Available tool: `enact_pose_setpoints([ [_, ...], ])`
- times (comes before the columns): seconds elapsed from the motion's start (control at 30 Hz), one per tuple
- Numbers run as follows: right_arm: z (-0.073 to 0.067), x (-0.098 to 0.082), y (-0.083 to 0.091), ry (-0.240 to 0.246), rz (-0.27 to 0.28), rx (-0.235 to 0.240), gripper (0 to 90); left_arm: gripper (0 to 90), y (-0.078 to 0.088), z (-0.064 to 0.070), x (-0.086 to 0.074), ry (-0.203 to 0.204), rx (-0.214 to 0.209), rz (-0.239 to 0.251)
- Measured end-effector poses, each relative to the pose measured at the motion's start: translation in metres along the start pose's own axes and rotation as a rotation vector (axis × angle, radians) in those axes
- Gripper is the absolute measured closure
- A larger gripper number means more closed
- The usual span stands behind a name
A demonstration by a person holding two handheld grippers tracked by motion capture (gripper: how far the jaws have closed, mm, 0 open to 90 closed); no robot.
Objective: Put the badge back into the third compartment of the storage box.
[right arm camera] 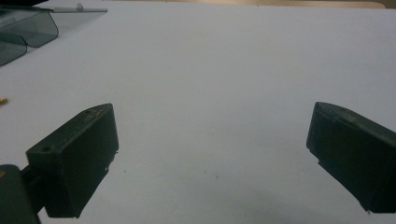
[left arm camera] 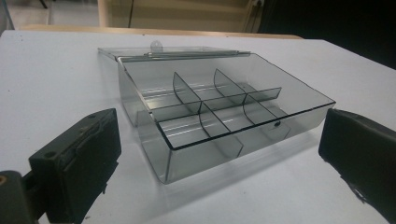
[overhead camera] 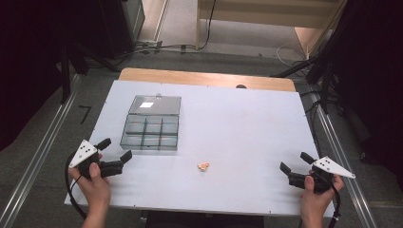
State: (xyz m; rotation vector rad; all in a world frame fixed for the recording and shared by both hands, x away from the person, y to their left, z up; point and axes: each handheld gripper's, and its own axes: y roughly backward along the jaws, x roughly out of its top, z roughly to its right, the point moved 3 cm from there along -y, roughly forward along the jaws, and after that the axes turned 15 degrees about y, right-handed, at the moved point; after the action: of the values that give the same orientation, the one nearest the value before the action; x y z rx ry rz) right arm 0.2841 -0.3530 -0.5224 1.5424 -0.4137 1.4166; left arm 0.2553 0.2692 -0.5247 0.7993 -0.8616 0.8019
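Note:
A clear smoky plastic organiser box with several compartments lies open on the white table, its lid folded back flat behind it. The compartments look empty in the left gripper view, where the box sits just ahead of the jaws. A small orange object lies on the table near the front middle. My left gripper is open at the front left, just short of the box. My right gripper is open at the front right, nothing between its jaws, which stand wide apart over bare table.
A wooden strip shows behind the table's far edge. Metal rails run along both sides on the floor, with cables and dark stands beyond. The box's corner shows at the upper left of the right gripper view.

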Motion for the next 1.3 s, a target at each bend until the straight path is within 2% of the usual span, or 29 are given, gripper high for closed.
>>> enact_pose_setpoints([
  [0.13,0.0,0.0,0.001,-0.002,0.006,-0.004,0.7,0.0,-0.001,0.001,-0.001,-0.006,0.005,-0.004],
  [0.17,0.002,0.001,0.002,-0.01,0.018,0.002,0.6,0.0,-0.001,0.001,-0.001,-0.009,0.006,-0.008],
  [0.37,0.006,0.003,0.002,-0.042,0.018,0.026,0.7,0.0,-0.001,0.005,-0.003,-0.035,0.004,-0.026],
  [0.43,0.007,0.005,0.001,-0.039,0.012,0.044,0.7,0.0,-0.002,0.005,-0.004,-0.042,0.006,-0.032],
  [0.47,0.006,0.006,0.0,-0.023,-0.003,0.061,0.7,0.0,-0.002,0.005,-0.004,-0.043,0.008,-0.035],
  [0.57,0.004,0.008,0.001,-0.007,-0.017,0.06,0.7,0.0,-0.003,0.004,-0.003,-0.035,0.012,-0.039],
  [0.7,-0.002,0.019,0.005,0.016,-0.018,0.059,0.6,0.0,-0.003,0.003,-0.002,-0.032,0.005,-0.038],
  [0.77,-0.008,0.032,0.009,0.031,-0.008,0.067,0.7,0.0,-0.003,0.003,-0.002,-0.03,-0.002,-0.035],
  [0.87,-0.012,0.041,0.01,0.04,-0.001,0.077,0.7,0.0,-0.003,0.003,-0.002,-0.028,-0.002,-0.034],
  [0.9,-0.015,0.049,0.008,0.042,0.002,0.09,0.7,0.0,-0.004,0.003,-0.002,-0.025,-0.001,-0.034],
  [0.97,-0.017,0.052,0.007,0.038,0.005,0.1,0.7,0.0,-0.004,0.003,-0.002,-0.019,0.002,-0.035],
  [1.0,-0.023,0.06,0.003,0.041,0.007,0.127,0.7,0.0,-0.004,0.002,-0.001,-0.019,0.006,-0.039],
  [1.13,-0.033,0.071,-0.004,0.07,-0.004,0.168,0.8,0.0,-0.005,0.001,-0.001,-0.014,0.011,-0.038],
  [1.17,-0.04,0.078,-0.008,0.084,-0.013,0.183,0.8,0.0,-0.005,0.001,-0.001,-0.016,0.011,-0.039],
  [1.27,-0.046,0.084,-0.014,0.105,-0.016,0.199,0.8,0.0,-0.005,0.002,-0.002,-0.019,0.012,-0.041],
  [1.3,-0.053,0.09,-0.02,0.115,-0.019,0.22,0.8,0.0,-0.005,0.002,-0.002,-0.024,0.011,-0.043],
])
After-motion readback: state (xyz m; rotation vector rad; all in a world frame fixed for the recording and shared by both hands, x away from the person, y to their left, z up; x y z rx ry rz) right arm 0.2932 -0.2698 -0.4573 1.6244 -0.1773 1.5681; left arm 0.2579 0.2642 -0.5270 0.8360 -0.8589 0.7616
